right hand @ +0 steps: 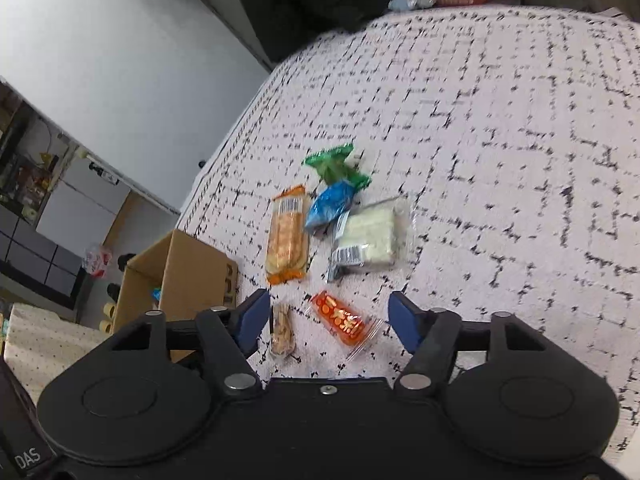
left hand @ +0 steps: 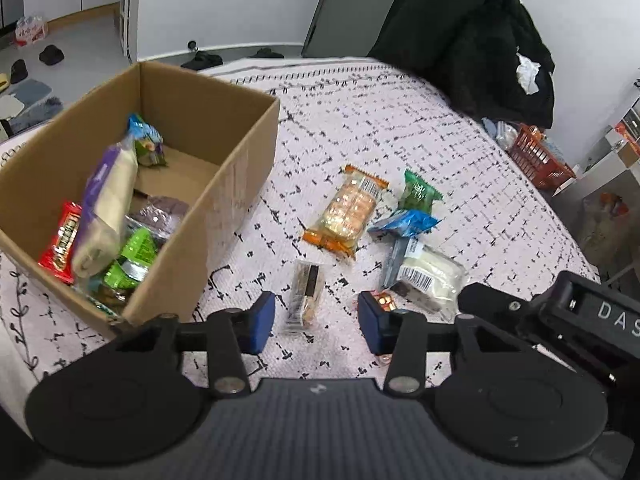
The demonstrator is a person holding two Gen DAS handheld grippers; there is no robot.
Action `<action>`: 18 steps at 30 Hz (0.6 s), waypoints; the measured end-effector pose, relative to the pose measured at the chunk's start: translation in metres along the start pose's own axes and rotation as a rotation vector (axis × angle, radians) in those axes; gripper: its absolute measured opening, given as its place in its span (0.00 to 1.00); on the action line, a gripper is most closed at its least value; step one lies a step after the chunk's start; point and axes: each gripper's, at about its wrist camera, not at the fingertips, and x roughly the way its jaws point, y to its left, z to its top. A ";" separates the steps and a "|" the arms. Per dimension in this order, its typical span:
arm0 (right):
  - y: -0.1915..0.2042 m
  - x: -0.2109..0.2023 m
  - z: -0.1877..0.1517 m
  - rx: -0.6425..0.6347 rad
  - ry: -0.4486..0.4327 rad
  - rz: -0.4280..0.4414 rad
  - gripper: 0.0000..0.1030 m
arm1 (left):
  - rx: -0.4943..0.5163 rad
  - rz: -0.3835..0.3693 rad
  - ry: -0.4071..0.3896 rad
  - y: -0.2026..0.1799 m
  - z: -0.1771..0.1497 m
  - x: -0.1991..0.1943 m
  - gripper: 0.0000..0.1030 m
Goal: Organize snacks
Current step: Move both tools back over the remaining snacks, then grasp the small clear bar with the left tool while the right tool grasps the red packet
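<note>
Cardboard box already holds several snacks; six more lie on the bedspread. I hold both grippers' jaws wide: left framing the bar, right framing the orange pack.

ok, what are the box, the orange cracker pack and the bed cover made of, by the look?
Box: brown corrugated cardboard, matte; raw edges and folded flaps show.
Orange cracker pack: thin plastic film, glossy; clear middle shows the crackers, with glare and crimped orange ends.
Bed cover: probably woven or quilted fabric, matte; pale with a black dash pattern and a fine texture. The fibre can't be told.
</note>
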 end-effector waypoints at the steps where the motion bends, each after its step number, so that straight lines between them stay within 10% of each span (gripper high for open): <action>1: 0.001 0.003 -0.001 -0.002 0.009 -0.001 0.58 | 0.000 0.000 0.006 0.000 0.000 0.004 0.40; 18: 0.002 0.038 -0.003 -0.010 0.060 -0.042 0.53 | 0.011 -0.004 0.084 0.002 -0.008 0.056 0.32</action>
